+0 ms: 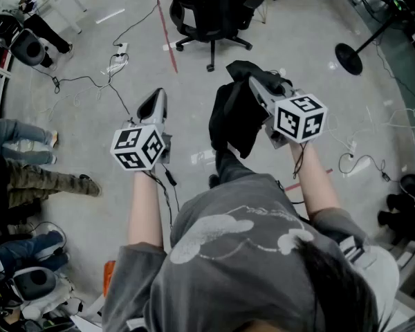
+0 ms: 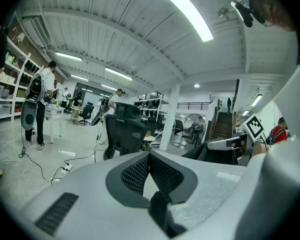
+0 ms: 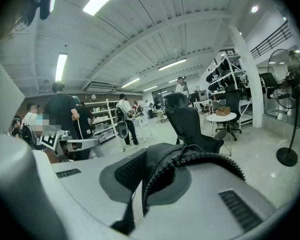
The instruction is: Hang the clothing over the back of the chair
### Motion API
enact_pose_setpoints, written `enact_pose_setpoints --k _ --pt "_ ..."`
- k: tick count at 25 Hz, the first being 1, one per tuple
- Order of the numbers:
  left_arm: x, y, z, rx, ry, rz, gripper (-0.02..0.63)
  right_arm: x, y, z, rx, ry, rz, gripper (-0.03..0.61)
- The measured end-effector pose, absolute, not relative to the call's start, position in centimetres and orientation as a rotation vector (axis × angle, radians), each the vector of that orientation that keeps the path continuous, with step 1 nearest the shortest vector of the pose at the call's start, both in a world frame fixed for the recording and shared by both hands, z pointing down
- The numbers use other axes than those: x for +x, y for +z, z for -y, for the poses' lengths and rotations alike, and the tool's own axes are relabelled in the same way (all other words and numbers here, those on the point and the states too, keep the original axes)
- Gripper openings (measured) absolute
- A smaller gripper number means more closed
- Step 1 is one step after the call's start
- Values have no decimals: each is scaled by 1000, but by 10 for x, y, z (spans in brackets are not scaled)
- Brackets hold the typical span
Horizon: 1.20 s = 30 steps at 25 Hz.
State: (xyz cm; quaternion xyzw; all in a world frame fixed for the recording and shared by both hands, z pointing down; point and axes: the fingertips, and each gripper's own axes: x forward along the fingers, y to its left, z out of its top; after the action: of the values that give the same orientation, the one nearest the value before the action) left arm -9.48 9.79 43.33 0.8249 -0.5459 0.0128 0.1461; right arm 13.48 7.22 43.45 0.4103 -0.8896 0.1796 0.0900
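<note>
Head view: right gripper (image 1: 252,81) is clenching black clothing (image 1: 234,120) at frame centre, the garment draping down-frame; left gripper (image 1: 154,101) is pointing up-frame; chair (image 1: 206,9) is sitting at top centre. Left gripper view: jaws are pressing together, empty. Right gripper view: jaws are pinching clothing, chair standing beyond, centre-right.

Left tongs (image 1: 154,97) closed, empty; right tongs (image 1: 254,83) clamped on clothing (image 1: 235,120)

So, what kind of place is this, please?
Most likely a big open lab or workshop hall: a bare concrete floor with loose cables, a wheeled office chair, and storage shelves along one wall.
</note>
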Motion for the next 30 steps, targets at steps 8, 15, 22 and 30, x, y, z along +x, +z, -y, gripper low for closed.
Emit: enact_pose_setpoints --k 8,15,22,30 --pt "-94 432 -102 2395 22 1543 2 137 433 -73 1232 539 2633 -6" --pt "-88 434 -103 2386 -27 1518 2 149 435 -73 1237 561 2618 -6" --pt "-89 437 -87 2411 -18 1538 2 157 435 -49 1268 527 2614 -6" --pt "-70 426 10 2407 -7 1563 2 177 440 49 1238 558 2627 -6"
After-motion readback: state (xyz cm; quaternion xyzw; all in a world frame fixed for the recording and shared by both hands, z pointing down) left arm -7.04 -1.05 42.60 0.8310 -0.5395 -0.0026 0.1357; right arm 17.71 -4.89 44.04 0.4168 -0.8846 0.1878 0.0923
